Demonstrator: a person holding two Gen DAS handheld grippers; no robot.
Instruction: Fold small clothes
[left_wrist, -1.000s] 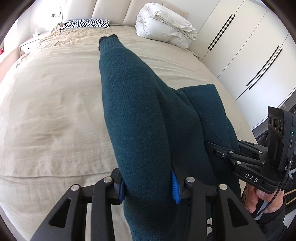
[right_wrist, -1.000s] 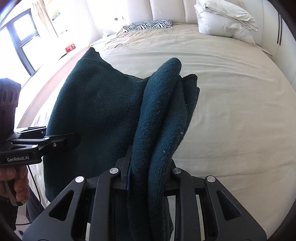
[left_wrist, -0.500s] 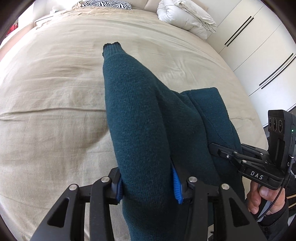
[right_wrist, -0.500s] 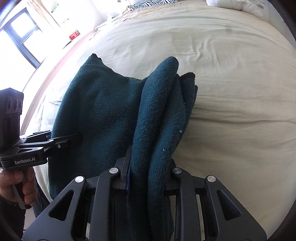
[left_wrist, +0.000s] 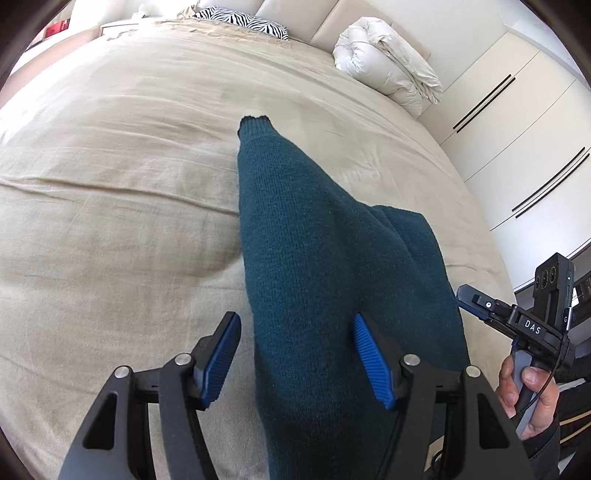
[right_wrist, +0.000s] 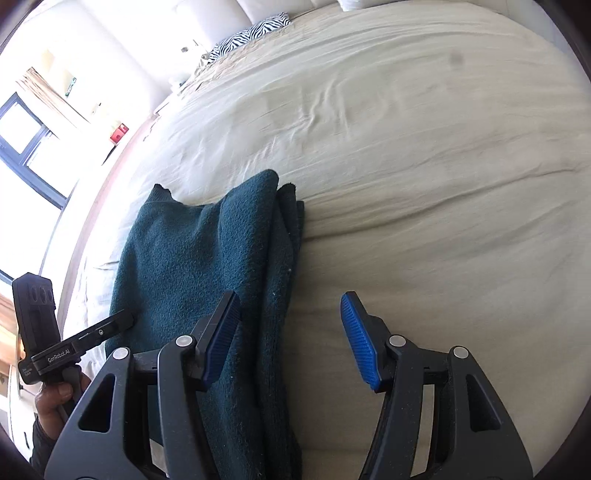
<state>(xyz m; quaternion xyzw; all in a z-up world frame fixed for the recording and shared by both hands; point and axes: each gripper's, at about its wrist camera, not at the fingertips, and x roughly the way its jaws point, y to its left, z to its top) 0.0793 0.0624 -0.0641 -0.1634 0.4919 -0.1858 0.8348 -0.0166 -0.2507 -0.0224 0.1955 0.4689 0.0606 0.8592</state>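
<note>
The dark teal sweater (left_wrist: 325, 266) lies on the near edge of the bed (left_wrist: 110, 221), its sleeve cuff pointing toward the far headboard. Wide bare sheet stretches to its left, right and far side; a rolled duvet (left_wrist: 388, 70) and zebra pillow (left_wrist: 243, 22) sit far off, wardrobe doors (left_wrist: 517, 129) to the right. The left tongs (left_wrist: 295, 354) are opening, released, cloth between them against one pad only. The right tongs (right_wrist: 291, 332) are opening too, released, the folded edge beside one pad. A second ago both were clenched on the sweater, held higher above the bed.
</note>
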